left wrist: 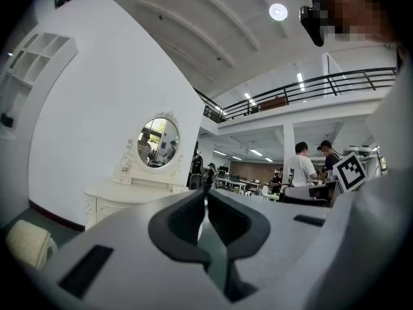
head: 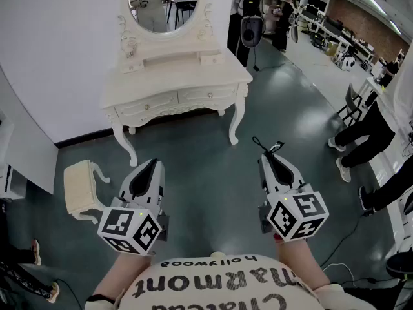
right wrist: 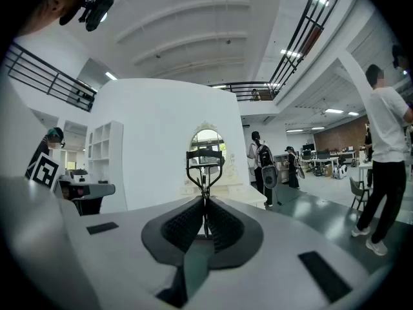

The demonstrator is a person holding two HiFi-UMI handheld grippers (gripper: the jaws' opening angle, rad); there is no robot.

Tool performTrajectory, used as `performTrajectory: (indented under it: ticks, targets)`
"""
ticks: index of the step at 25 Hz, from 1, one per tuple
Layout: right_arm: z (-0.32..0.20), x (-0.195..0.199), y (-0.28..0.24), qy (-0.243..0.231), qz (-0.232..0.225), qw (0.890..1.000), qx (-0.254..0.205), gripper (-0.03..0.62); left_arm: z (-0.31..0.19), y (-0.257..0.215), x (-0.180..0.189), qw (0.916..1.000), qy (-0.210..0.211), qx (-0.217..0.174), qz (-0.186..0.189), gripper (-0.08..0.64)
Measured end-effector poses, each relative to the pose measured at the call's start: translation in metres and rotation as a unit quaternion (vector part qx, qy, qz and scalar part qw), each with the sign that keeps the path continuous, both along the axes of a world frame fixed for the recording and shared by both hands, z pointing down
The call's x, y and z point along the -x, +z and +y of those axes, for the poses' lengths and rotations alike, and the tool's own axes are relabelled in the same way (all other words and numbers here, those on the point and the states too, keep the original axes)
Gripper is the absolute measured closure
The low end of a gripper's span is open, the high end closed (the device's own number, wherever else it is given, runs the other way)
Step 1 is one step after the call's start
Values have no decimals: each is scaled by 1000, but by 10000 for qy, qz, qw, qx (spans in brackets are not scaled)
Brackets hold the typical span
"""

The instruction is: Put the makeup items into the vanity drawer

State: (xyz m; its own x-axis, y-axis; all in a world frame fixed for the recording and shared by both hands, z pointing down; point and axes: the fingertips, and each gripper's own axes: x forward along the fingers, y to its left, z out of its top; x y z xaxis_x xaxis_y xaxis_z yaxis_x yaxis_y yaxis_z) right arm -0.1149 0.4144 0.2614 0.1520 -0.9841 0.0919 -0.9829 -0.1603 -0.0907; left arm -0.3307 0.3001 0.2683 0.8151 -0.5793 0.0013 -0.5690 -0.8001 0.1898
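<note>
The white vanity (head: 174, 76) stands ahead against the wall, its two front drawers (head: 151, 103) shut. No makeup items show on its top from here. My right gripper (head: 266, 157) is shut on a black eyelash curler (head: 271, 147), which sticks up past the fingertips in the right gripper view (right wrist: 205, 163), with the jaws (right wrist: 205, 202) pressed on its handle. My left gripper (head: 150, 163) is shut with nothing in it; in its own view the tips (left wrist: 205, 196) meet. Both grippers hover over the floor, well short of the vanity (left wrist: 122, 189).
An oval mirror (head: 164, 2) tops the vanity. A cream stool (head: 80, 186) stands on the floor at the left. People stand at the right (head: 374, 128), and one with a backpack (head: 251, 24) beyond the vanity. A cable (head: 348, 231) lies on the floor.
</note>
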Motion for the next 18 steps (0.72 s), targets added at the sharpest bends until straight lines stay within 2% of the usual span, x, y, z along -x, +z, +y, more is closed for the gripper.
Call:
performTrajectory:
  ticks: [11,18]
  targets:
    - [13,28,8,72,-163,9998,-91,552,10,5,24,9999,145,6,20,537]
    - [29,33,31,287,-238,9992,120,554,12,22,29,9991,293,272,126,552]
